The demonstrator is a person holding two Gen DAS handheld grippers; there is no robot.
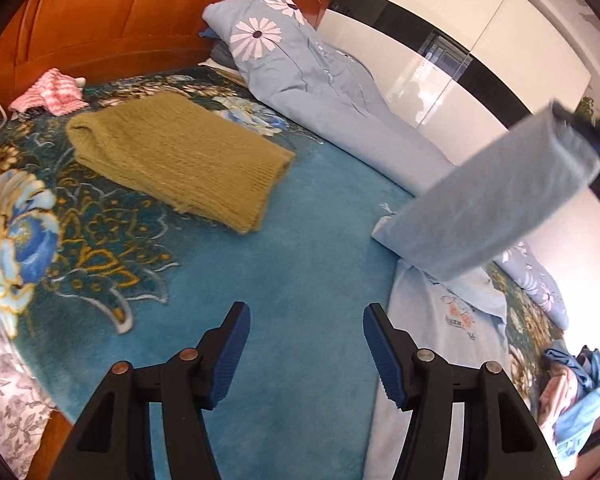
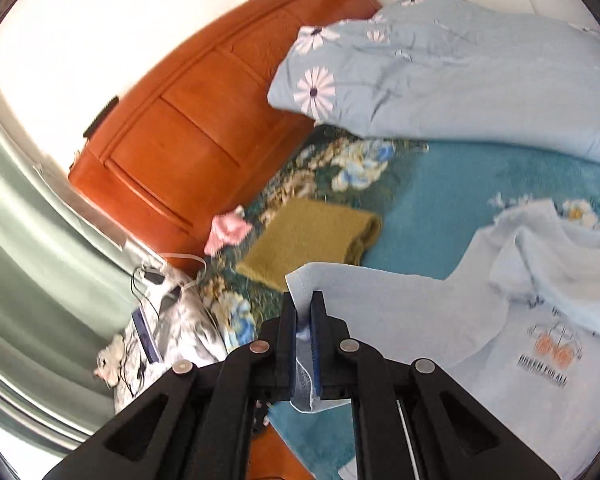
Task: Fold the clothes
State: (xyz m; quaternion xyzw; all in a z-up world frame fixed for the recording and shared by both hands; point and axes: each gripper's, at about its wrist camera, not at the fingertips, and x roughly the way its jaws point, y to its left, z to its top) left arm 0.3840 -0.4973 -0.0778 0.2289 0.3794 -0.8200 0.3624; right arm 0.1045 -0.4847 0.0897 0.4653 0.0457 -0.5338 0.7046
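A light blue T-shirt point(image 2: 520, 332) with an orange and black print lies on the teal bed blanket point(image 1: 300, 260). My right gripper point(image 2: 303, 312) is shut on one sleeve of the T-shirt and lifts it. In the left wrist view that sleeve point(image 1: 492, 204) hangs stretched in the air from the right gripper point(image 1: 596, 136) at the right edge, above the shirt body point(image 1: 432, 344). My left gripper point(image 1: 306, 320) is open and empty, low over the blanket just left of the shirt.
A folded olive knit sweater point(image 1: 180, 156) lies on the blanket ahead. A pink cloth point(image 1: 52, 92) lies by the wooden headboard point(image 1: 120, 12). A floral blue duvet point(image 1: 320, 76) runs along the far side. More clothes point(image 1: 576, 384) are piled at the right.
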